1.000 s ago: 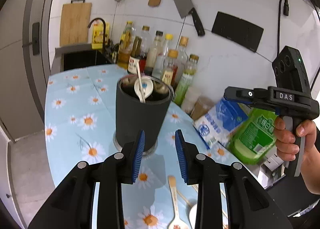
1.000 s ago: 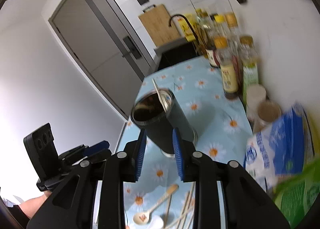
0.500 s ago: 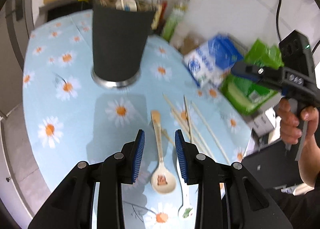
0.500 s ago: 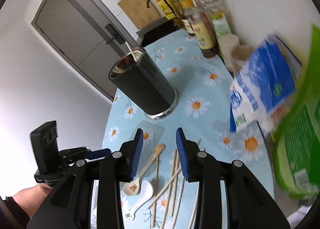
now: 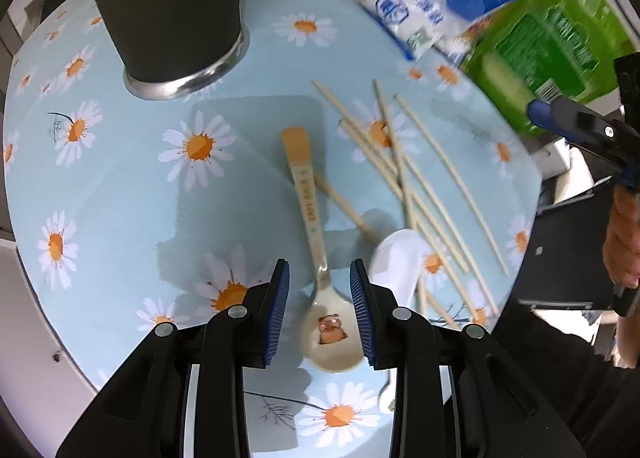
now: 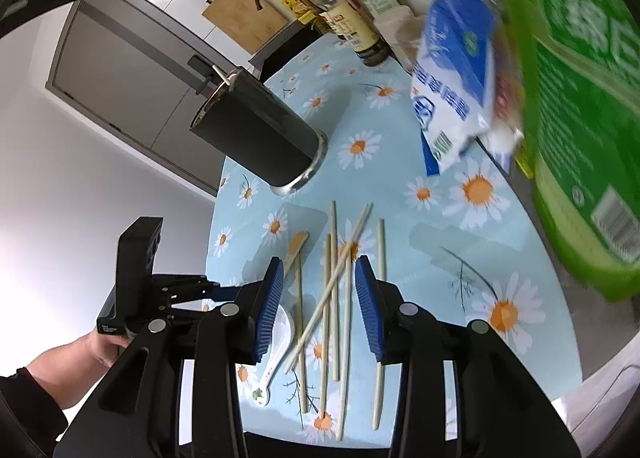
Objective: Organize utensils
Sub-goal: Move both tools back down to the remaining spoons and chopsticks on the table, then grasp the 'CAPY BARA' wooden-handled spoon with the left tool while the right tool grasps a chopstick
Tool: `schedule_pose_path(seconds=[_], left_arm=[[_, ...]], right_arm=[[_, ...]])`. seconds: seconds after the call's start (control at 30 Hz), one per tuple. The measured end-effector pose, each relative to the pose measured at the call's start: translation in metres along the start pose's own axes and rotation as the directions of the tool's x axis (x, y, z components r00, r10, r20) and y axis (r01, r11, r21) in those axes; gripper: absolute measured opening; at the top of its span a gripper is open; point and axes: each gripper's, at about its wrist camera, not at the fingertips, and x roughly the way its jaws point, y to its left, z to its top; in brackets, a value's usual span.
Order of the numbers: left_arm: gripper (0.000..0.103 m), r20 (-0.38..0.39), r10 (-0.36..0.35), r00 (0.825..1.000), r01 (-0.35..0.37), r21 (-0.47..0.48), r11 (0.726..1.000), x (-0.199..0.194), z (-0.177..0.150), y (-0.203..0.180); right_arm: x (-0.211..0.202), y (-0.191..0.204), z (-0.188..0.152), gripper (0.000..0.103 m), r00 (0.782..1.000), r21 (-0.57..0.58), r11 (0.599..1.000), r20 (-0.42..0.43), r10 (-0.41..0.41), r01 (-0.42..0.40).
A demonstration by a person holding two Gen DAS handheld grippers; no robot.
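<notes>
**A:** Where do the utensils lie, and which hand is nearer to what?

**B:** On the table (image 5: 120,194), which wears a pale blue cloth printed with daisies. The left tongs (image 5: 320,310) point steeply down over a cream spoon (image 5: 316,258). Its bowl, with a small cartoon picture inside, sits at the near end, right between the two blue pads; its handle runs away from the tongs toward the far side, ending in an orange tip.

**A:** Are those tongs pinching it?

**B:** No. They stand spread, a pad on either side of the spoon's neck, with a gap showing on both sides. The spoon's long axis runs almost along the line the tongs point, so the pads straddle it crosswise (a good line-up for closing, I judge).

**A:** And the right hand?

**B:** The right tongs (image 6: 320,306) hang over a loose scatter of chopsticks (image 6: 332,290), which lie roughly near-to-far, some crossing. Their jaws are opening, and several sticks show in the gap, none pressed by a pad. A white spoon (image 6: 276,342) lies just left of the chopsticks, between the two hands.

**A:** Where do they belong?

**B:** Likely in the dark cup (image 5: 168,6), upright on the far left of the table, well apart from the pile. One handle already pokes from its rim in the right view. Salt and detergent bags crowd the far right.
</notes>
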Motion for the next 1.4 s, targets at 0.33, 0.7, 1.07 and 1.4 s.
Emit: schedule_pose_path(seconds=[0.33,0.7,1.07,1.4], left_arm=[[0.03,-0.077,0.044,0.996,-0.044,0.004,0.999,0.014,0.01,-0.007],[0.017,-0.157,0.1,0.983,-0.107,-0.036,0.994,0.029,0.035,-0.011],[0.006,-0.129,0.057,0.99,-0.067,-0.078,0.995,0.03,0.028,0.005],[0.006,0.022,0.009,1.0,-0.006,-0.123,0.992,-0.001,0.004,0.01]], right_arm=[[-0.006,-0.015,-0.014,0.038,1.0,0.034,0.999,0.026,0.006,-0.007],[-0.006,-0.019,-0.023,0.038,1.0,0.026,1.0,-0.002,-0.008,0.008],[-0.002,-0.008,-0.014,0.038,1.0,0.005,1.0,-0.013,-0.013,0.013],[0.02,0.009,0.009,0.038,0.98,-0.051,0.989,-0.134,-0.145,0.139]])
